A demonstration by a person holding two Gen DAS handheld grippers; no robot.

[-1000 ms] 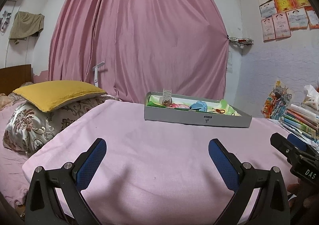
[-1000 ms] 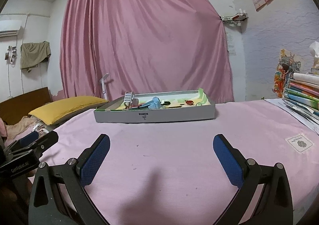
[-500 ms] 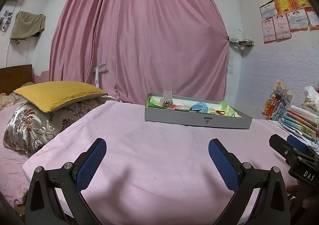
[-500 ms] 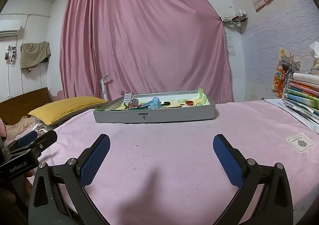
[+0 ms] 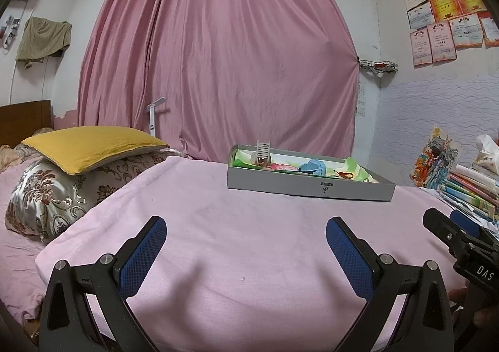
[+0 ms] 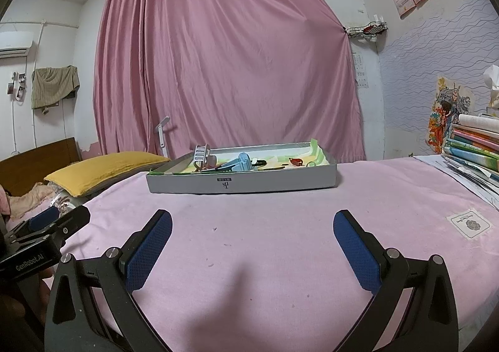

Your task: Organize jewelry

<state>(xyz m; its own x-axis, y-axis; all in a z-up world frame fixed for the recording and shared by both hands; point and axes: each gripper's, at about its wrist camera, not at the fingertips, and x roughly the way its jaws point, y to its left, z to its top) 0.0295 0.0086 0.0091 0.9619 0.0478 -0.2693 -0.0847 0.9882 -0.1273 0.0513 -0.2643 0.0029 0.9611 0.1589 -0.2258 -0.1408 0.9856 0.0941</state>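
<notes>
Left wrist view: nothing has shifted in the last second, left gripper [image 5: 246,236] hovering, jaws apart and empty, well short of one grey tray [image 5: 308,188] holding the jewelry on the bed [image 5: 218,211]; right wrist view: right gripper [image 6: 252,232] likewise apart, empty, so sorting stands unadvanced.

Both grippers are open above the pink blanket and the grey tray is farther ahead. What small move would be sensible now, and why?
Probably bring one gripper forward toward the grey tray. The left gripper and right gripper are both open, hold nothing, and are short of it. The small items all lie inside the tray, with none loose on the pink blanket, so whether sorting is still due or already finished is unclear.
</notes>
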